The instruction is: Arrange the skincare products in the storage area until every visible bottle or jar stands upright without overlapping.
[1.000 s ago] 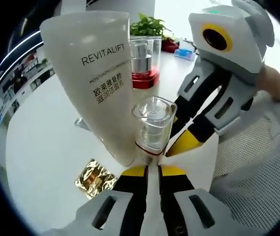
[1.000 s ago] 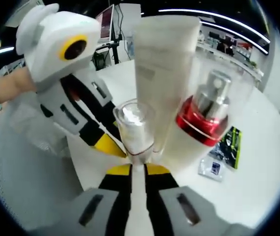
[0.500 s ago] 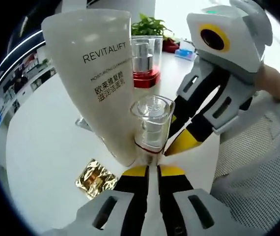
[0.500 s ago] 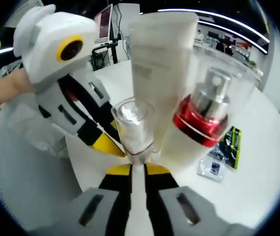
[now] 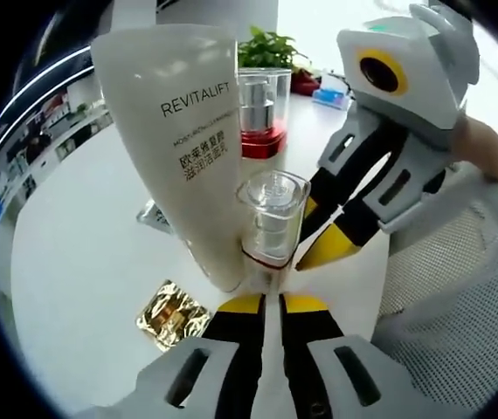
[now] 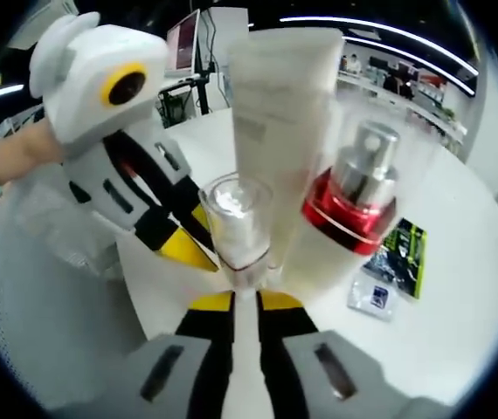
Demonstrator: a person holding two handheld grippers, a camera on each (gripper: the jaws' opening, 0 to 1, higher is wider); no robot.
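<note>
A small clear-capped bottle [image 5: 271,218] [image 6: 236,229] stands upright on the white table [image 5: 83,253]. Close behind it a cream REVITALIFT tube [image 5: 188,140] [image 6: 280,140] stands with its wide end up. A red-collared pump bottle [image 5: 260,109] [image 6: 354,205] under a clear cap stands farther back. My left gripper [image 5: 263,303] looks shut, its yellow tips at the small bottle's base. My right gripper [image 6: 236,302] looks shut too, tips at the same base. Each gripper enters the other's view, the right gripper [image 5: 321,255] and the left gripper [image 6: 190,250], tip beside the small bottle.
A gold foil sachet [image 5: 172,316] lies near my left jaws. A green-black sachet [image 6: 402,251] and a small white sachet [image 6: 371,297] lie right of the pump bottle. White mesh [image 5: 459,288] sits beside the table. A potted plant [image 5: 266,44] stands at the back.
Both views have shifted slightly. The tube and pump bottle sit a little differently in the picture. Both grippers stay at the small bottle's base, jaws unchanged.
</note>
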